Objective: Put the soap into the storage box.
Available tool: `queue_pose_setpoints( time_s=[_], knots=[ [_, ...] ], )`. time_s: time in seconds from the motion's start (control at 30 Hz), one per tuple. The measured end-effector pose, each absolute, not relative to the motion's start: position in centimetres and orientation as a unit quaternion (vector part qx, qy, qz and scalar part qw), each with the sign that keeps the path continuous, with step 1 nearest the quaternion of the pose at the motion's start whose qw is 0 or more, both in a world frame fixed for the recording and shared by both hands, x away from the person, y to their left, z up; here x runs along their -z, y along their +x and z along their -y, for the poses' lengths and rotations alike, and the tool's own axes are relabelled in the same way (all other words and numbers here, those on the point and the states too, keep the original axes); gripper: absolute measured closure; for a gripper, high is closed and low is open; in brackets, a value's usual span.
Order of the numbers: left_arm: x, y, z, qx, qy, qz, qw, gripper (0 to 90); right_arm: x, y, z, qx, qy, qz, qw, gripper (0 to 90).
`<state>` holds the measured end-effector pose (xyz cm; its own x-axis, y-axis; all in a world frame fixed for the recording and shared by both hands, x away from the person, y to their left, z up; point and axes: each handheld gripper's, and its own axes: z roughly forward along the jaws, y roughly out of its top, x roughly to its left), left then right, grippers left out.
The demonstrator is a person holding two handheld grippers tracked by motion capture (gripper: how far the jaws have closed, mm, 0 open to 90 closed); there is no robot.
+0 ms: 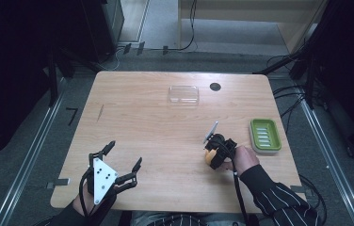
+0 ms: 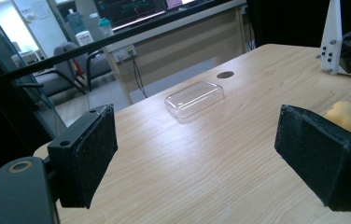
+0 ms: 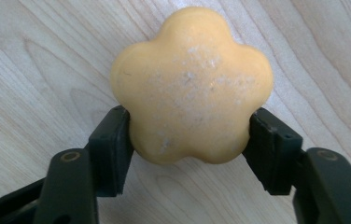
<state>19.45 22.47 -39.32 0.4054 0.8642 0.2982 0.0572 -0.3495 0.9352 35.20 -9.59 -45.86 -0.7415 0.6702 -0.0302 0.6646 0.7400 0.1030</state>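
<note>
orange flower-shaped soap [image 3: 191, 84], round with no long axis, sits pinched by the right tool [image 1: 218, 151] at the wooden bench [image 1: 147, 136]'s right, near a green dish [image 1: 265, 135]; clear lid [image 1: 183, 94] lies far off; left tool [image 1: 118, 162] gapes, holding nothing.

Wooden table [image 1: 165, 136] (pale grain) bears clear lid [image 1: 183, 94] and green tray [image 1: 265, 135].

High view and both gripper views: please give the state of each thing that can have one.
Left hand-held gripper: open, empty, above the table.
Right hand-held gripper: shut on the yellow flower-shaped soap bar.
Clear plastic rectangular lid: lying flat, untouched.
Green ridged plastic soap dish: empty.
</note>
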Motion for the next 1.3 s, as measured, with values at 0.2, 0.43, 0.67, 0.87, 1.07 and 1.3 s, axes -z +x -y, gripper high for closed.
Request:
queue_pose_setpoints(
  time_s=[0.2,0.43,0.67,0.87,1.07,1.3],
  knots=[
    [39.3,19.4,-22.5,-0.435,0.697,-0.330,0.465,13.5,45.9,35.0,9.5,-0.039,0.352,-0.934,0.040,39.6],
    [39.3,19.4,-22.5,-0.436,0.697,-0.329,0.463,13.5,46.1,34.8,9.3,-0.035,0.344,-0.937,0.055,39.7],
    [39.3,19.4,-22.5,-0.436,0.698,-0.330,0.463,13.5,46.1,34.8,9.5,-0.043,0.340,-0.938,0.053,39.8],
    [39.3,19.4,-22.5,-0.436,0.697,-0.331,0.464,13.5,45.6,34.8,9.9,-0.046,0.343,-0.936,0.059,39.8],
    [39.3,19.4,-22.4,-0.436,0.698,-0.329,0.463,13.5,45.3,34.7,10.1,-0.050,0.344,-0.936,0.063,39.9],
    [39.3,19.4,-22.4,-0.436,0.697,-0.331,0.463,13.5,44.8,34.7,10.9,-0.057,0.350,-0.933,0.064,39.8]
  ],
)
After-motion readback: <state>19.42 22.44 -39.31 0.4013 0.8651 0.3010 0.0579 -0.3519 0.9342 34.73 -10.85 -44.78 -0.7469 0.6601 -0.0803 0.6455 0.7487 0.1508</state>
